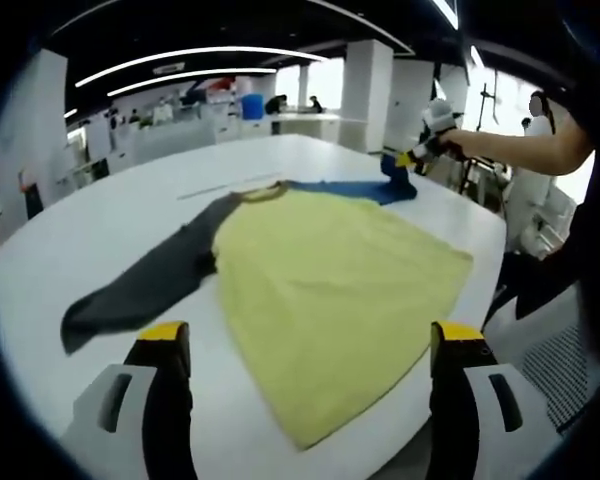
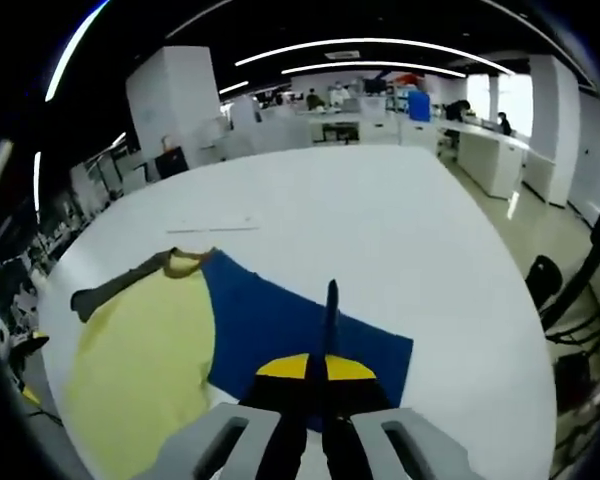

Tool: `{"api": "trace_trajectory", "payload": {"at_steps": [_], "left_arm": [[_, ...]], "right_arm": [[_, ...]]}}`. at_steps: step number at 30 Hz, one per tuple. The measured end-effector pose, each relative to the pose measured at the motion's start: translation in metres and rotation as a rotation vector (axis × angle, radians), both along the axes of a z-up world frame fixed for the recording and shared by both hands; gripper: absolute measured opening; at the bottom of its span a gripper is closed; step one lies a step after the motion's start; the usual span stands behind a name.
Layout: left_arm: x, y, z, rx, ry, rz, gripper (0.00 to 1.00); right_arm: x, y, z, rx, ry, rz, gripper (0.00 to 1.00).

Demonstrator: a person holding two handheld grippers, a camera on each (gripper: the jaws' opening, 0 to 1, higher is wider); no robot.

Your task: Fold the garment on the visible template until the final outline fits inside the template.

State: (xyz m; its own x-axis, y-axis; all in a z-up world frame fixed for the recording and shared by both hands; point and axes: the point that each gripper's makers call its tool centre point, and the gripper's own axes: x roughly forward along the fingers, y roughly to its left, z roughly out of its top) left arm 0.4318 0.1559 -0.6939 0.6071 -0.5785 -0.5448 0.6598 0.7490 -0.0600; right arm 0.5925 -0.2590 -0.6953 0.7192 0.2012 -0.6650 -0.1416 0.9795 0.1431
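Right gripper view: right gripper (image 2: 325, 375) jaws pinch the shirt's blue sleeve (image 2: 290, 325). Left gripper (image 1: 310, 345) jaws spread above the yellow shirt (image 1: 330, 290) on the table (image 1: 100, 225).

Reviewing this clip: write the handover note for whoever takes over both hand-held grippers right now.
Left hand-held gripper: open, hovering over the near hem of the shirt, holding nothing.
Right hand-held gripper: shut on the blue sleeve, pinching a ridge of cloth near its end.
The shirt lies flat on the white table, grey sleeve spread out sideways.
Done: one sleeve gripped. Left: fold both sleeves in, then the body. I cannot make out a template outline.
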Motion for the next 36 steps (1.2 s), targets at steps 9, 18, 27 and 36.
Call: {"api": "trace_trajectory", "payload": {"at_steps": [9, 18, 27, 36], "left_arm": [[0.001, -0.007, -0.002, -0.002, -0.004, -0.019, 0.97], [0.002, -0.010, -0.003, -0.002, -0.004, -0.029, 0.97], [0.002, -0.008, -0.003, -0.011, -0.007, -0.019, 0.97], [0.000, -0.009, -0.007, -0.002, 0.002, -0.021, 0.96]], "right_arm": [[0.006, 0.031, -0.001, 0.008, 0.003, 0.058, 0.00], [0.016, 0.059, -0.002, 0.031, 0.001, 0.097, 0.00], [0.020, 0.092, 0.003, 0.056, -0.003, 0.115, 0.00], [0.029, 0.114, 0.004, 0.040, -0.015, 0.143, 0.00]]}}
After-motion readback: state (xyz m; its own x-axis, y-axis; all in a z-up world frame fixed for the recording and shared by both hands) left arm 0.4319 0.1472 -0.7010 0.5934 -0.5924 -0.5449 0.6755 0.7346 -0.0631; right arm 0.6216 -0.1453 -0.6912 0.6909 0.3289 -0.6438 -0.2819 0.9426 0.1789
